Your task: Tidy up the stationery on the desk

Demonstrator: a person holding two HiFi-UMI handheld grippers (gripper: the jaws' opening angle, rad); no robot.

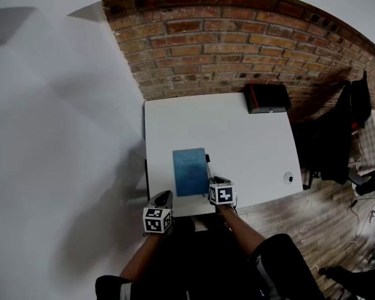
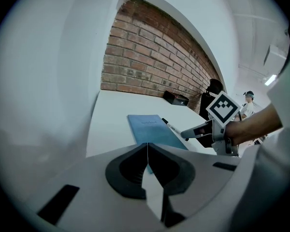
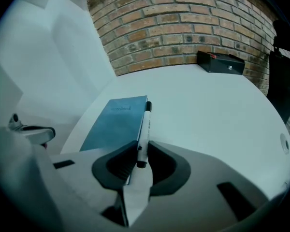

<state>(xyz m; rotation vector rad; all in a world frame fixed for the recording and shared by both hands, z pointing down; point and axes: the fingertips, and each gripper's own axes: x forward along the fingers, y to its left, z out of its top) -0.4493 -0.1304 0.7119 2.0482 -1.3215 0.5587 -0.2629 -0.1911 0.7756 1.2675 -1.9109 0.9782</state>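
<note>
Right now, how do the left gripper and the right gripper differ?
The left gripper holds nothing; the right gripper is clamped on the pen's near end. The left gripper hangs at the desk's near edge, left of the blue notebook; the right gripper is over the desk, right of it. Both are shut.

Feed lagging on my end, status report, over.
Left gripper shut, empty. Right gripper shut on pen beside blue notebook. Black box far back, not in the way.

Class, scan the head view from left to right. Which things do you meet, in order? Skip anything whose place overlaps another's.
left gripper → blue notebook → pen → black box
</note>
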